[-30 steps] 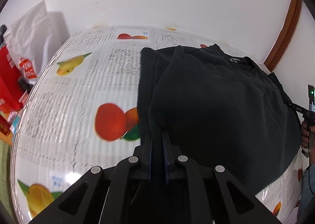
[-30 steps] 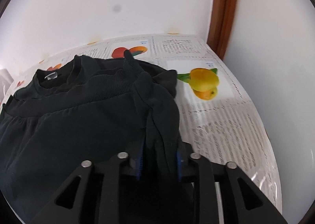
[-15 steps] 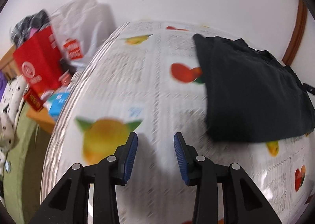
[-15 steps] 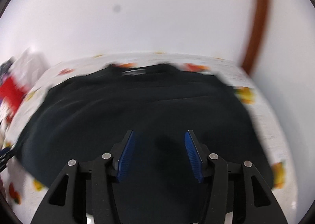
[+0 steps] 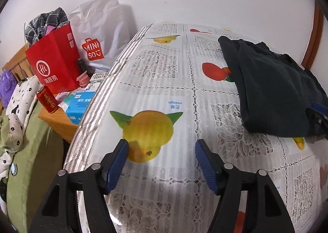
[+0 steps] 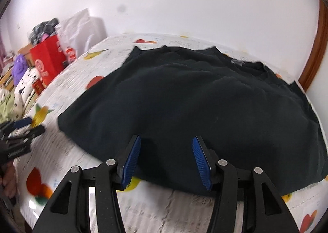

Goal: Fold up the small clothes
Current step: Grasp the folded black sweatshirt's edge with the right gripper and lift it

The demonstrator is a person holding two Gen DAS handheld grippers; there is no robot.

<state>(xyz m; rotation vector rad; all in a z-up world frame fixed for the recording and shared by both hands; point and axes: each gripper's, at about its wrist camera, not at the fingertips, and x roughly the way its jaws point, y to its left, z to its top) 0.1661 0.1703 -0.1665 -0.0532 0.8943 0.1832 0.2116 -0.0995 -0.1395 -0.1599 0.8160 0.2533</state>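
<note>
So at this point we had both grippers off the black shirt (image 6: 205, 97). It lay folded on the table (image 5: 164, 89), right ahead of the right gripper (image 6: 166, 159), its near hem running between and just past those blue fingers (image 6: 132, 159). Those were spread wide with nothing in them. The left gripper (image 5: 162, 163) was off to the side, also wide open and empty, hovering over the yellow fruit print (image 5: 147, 130) on the tablecloth, with the shirt well off to the right of its fingers.

Our guess was the next fold, so we figured the thing to do was bring the left one back to the shirt's near-left corner, take both layers at the hem with each gripper, and lift evenly so the fold line stays straight. Grabbing only the top layer would probably drag it apart.

Compared with a second earlier: back then both grippers were pinched shut on the fabric, and half a second ago they had already let go. Since then the left one had swung further away and opened wider.
</note>
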